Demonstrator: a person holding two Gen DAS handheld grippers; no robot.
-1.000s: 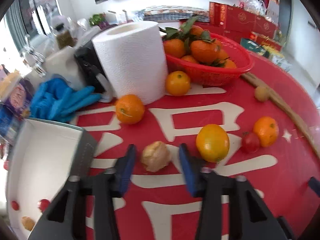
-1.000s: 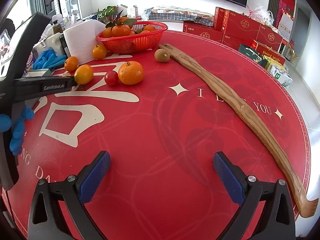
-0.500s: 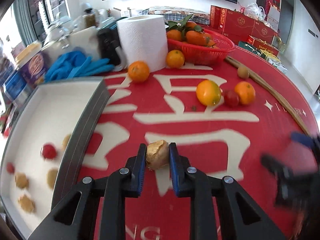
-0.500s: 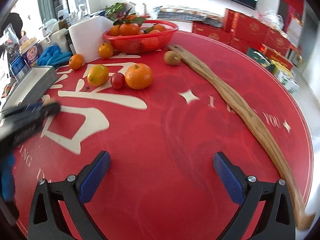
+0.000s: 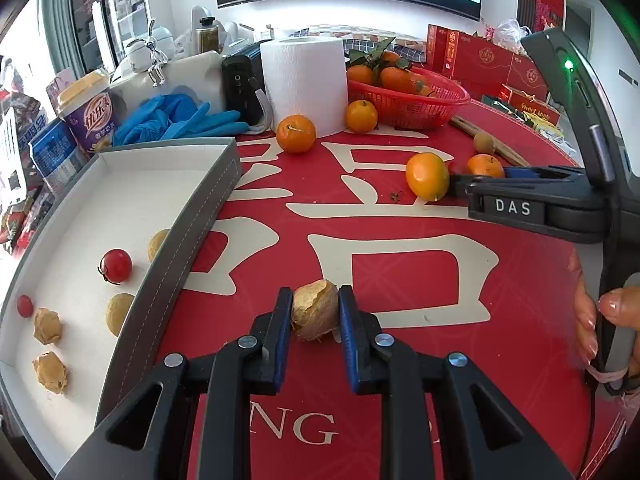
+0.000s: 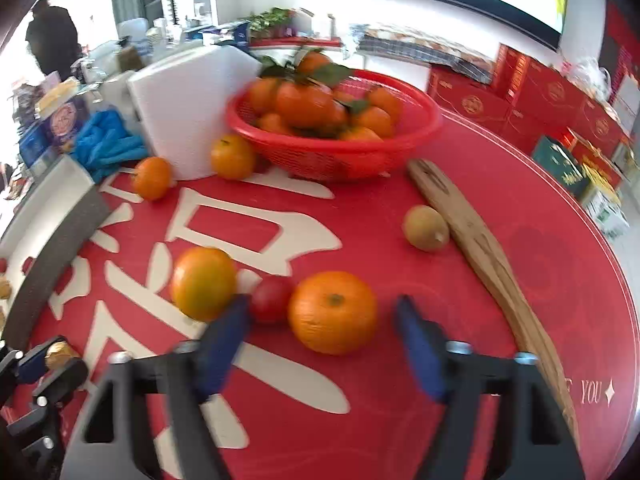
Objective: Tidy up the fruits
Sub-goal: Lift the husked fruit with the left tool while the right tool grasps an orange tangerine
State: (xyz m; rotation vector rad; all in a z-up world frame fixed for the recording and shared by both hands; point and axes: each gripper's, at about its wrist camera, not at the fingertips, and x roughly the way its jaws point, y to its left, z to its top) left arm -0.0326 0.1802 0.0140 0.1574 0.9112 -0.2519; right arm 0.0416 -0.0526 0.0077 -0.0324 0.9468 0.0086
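Left gripper (image 5: pixel 313 312), clenched on the papery husked fruit (image 5: pixel 315 309) beside the white tray's (image 5: pixel 188 236) grey rim, risks crushing it, while the half-closed right gripper (image 6: pixel 324 328) straddling the orange (image 6: pixel 333 312) may nudge the cherry tomato (image 6: pixel 272 298) away.

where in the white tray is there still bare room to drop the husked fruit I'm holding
The white tray is bare across its far half, toward the blue gloves. The near end is crowded: cherry tomatoes and tan fruits lie there.

"DAS" label on right gripper (image 5: pixel 460 179)
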